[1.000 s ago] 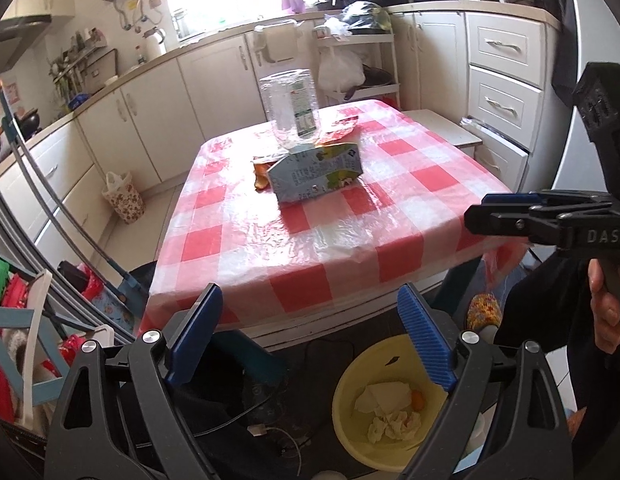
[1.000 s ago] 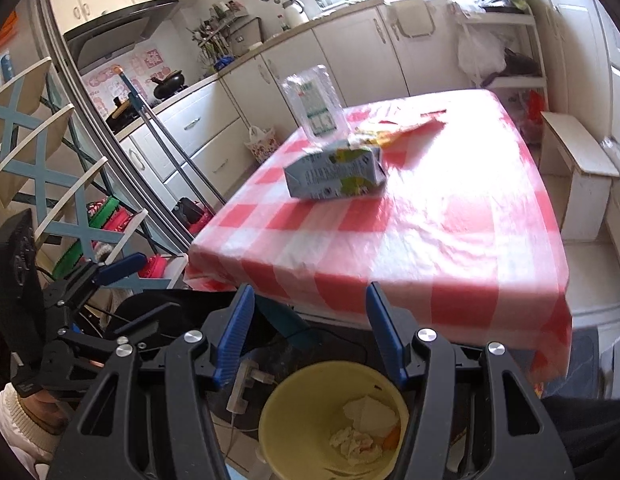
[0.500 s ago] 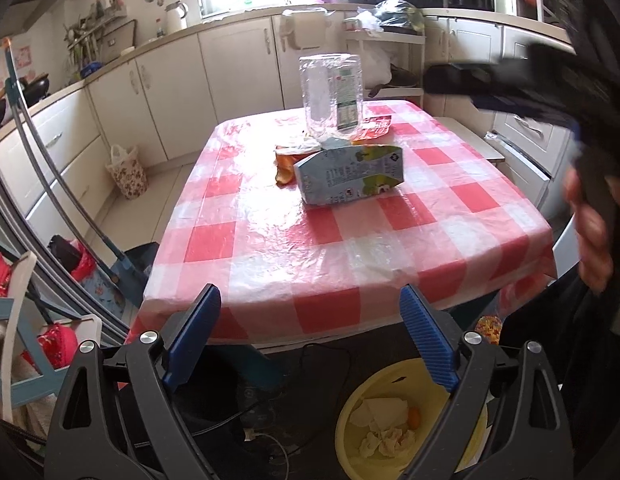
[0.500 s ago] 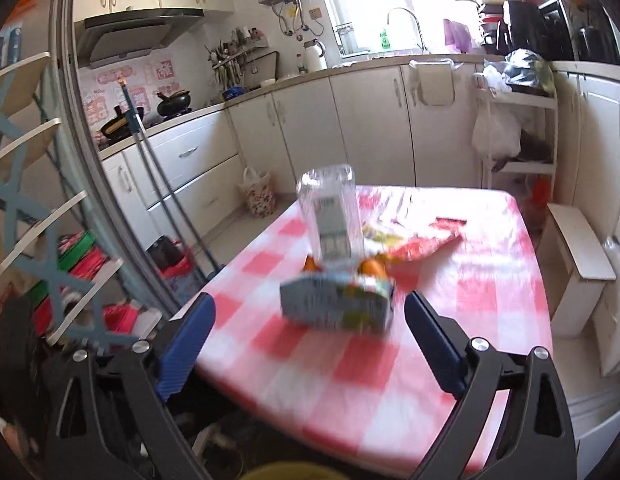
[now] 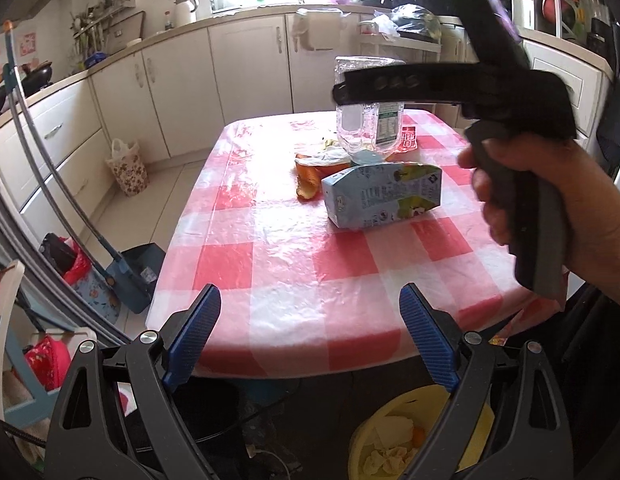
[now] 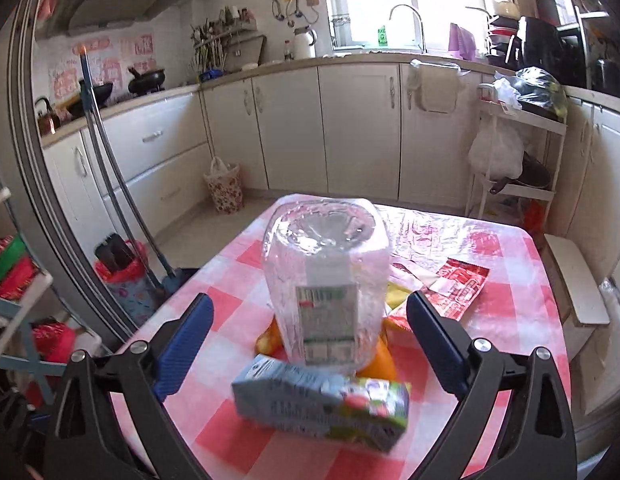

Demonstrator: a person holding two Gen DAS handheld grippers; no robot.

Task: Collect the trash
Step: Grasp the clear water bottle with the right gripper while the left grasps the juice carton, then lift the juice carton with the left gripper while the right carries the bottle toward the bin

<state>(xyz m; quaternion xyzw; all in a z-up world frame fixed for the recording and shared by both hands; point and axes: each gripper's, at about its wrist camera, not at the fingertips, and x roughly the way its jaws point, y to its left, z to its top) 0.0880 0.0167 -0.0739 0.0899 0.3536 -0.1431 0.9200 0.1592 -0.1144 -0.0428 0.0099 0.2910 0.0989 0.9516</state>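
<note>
A light-blue drink carton [image 5: 384, 194] [image 6: 322, 406] lies on its side on the red-checked table [image 5: 286, 264]. Behind it stand a clear plastic bottle [image 6: 328, 284] [image 5: 368, 132], orange peel [image 5: 308, 180] and a red wrapper [image 6: 458, 284]. My right gripper [image 6: 310, 344] is open above the table, its jaws either side of the bottle, just over the carton. My left gripper [image 5: 310, 334] is open and empty at the table's near edge. A yellow bin [image 5: 394, 438] with scraps sits on the floor below it.
White cabinets [image 6: 350, 128] line the back wall. A mop and blue dustpan [image 5: 130, 276] lean left of the table. A floral bag [image 5: 126, 168] stands on the floor. A white stool [image 6: 574, 280] is right of the table.
My right gripper has risen from over the bin and moved forward over the table up to the bottle and carton. My left gripper has lifted slightly toward the table edge.
</note>
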